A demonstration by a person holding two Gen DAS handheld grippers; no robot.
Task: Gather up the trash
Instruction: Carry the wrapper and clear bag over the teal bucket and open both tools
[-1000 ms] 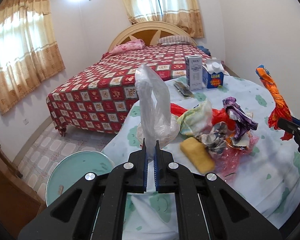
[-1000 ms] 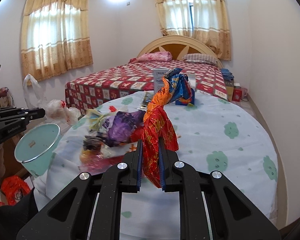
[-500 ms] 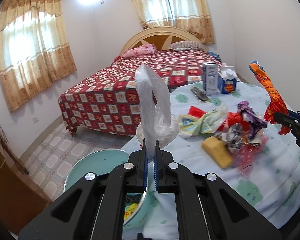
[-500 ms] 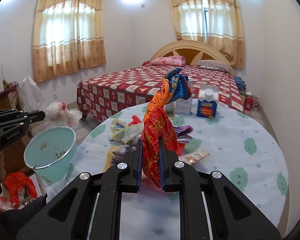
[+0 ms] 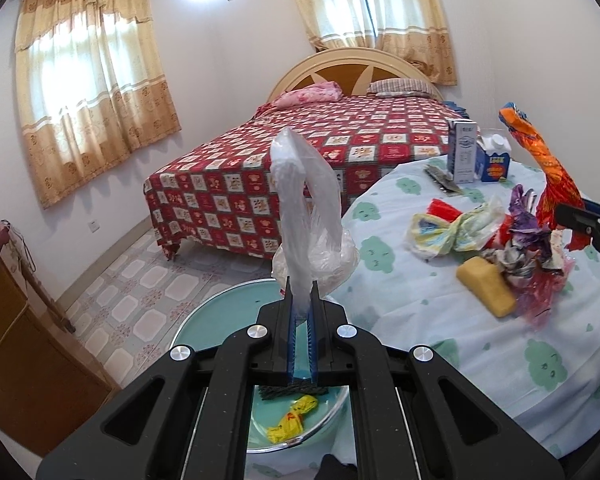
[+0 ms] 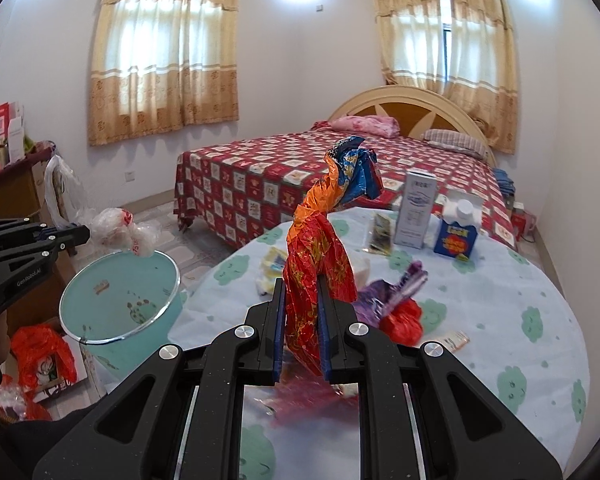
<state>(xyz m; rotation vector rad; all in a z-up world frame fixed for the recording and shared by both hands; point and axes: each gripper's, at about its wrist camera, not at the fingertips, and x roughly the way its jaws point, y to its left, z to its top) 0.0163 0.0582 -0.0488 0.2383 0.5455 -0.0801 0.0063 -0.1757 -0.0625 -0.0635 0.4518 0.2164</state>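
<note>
The left gripper (image 5: 301, 298) pinches a clear plastic bag (image 5: 306, 216), now over the bin (image 5: 216, 312) instead of the table; the right gripper (image 6: 301, 306) clamps a wrapper (image 6: 320, 240) standing above it.

The round surface (image 6: 480, 312) wears a white cloth with green cloud-like prints. At its far edge a tall white and grey carton (image 6: 415, 209) stands upright, and just beside it a shorter blue carton with a white cap (image 6: 457, 234). Near them lies a flat dark packet (image 6: 381, 229). In the middle sits a heap of crumpled wrappers (image 5: 512, 232), purple, red and pale yellow, with a yellow sponge block (image 5: 486, 286) touching its near side. On the tiled floor (image 5: 140, 280), just beside the surface, stands a round turquoise bin (image 6: 120, 300).
</note>
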